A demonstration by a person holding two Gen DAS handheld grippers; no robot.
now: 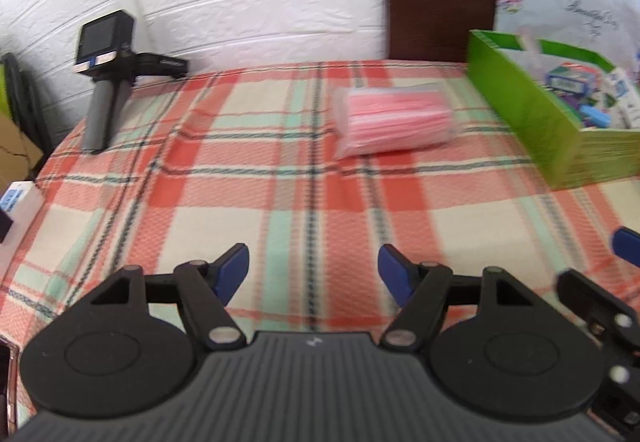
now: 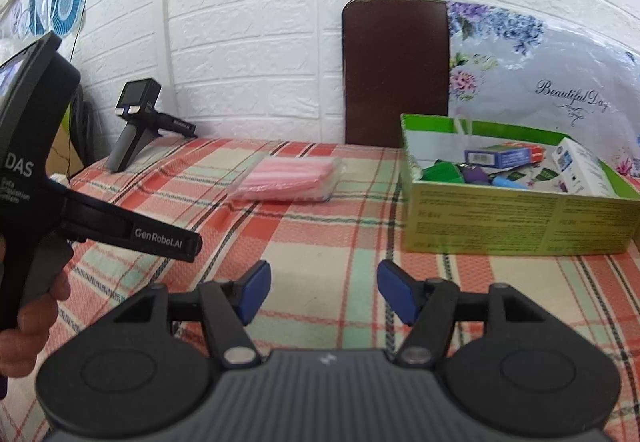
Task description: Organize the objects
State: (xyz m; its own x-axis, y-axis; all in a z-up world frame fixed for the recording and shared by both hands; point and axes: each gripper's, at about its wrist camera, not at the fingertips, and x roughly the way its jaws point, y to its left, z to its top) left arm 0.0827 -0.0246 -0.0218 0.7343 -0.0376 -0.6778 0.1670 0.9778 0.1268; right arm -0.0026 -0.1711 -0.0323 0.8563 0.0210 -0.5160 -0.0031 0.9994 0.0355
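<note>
A clear packet of pink items [image 1: 394, 119] lies on the plaid cloth, far ahead of my left gripper [image 1: 313, 274], which is open and empty above the cloth. The packet also shows in the right wrist view [image 2: 290, 179]. A green cardboard box [image 2: 516, 226] holding several small boxes and items stands at the right; it also shows in the left wrist view [image 1: 532, 109]. My right gripper [image 2: 322, 292] is open and empty, short of the box and packet. Part of the right gripper [image 1: 600, 306] shows at the right edge of the left wrist view.
A spare black handheld gripper [image 1: 106, 89] stands at the cloth's far left corner, also in the right wrist view [image 2: 138, 121]. A brown chair back [image 2: 396, 69] and a floral pillow [image 2: 552, 89] stand against the white brick wall. The left device body [image 2: 36, 177] is near left.
</note>
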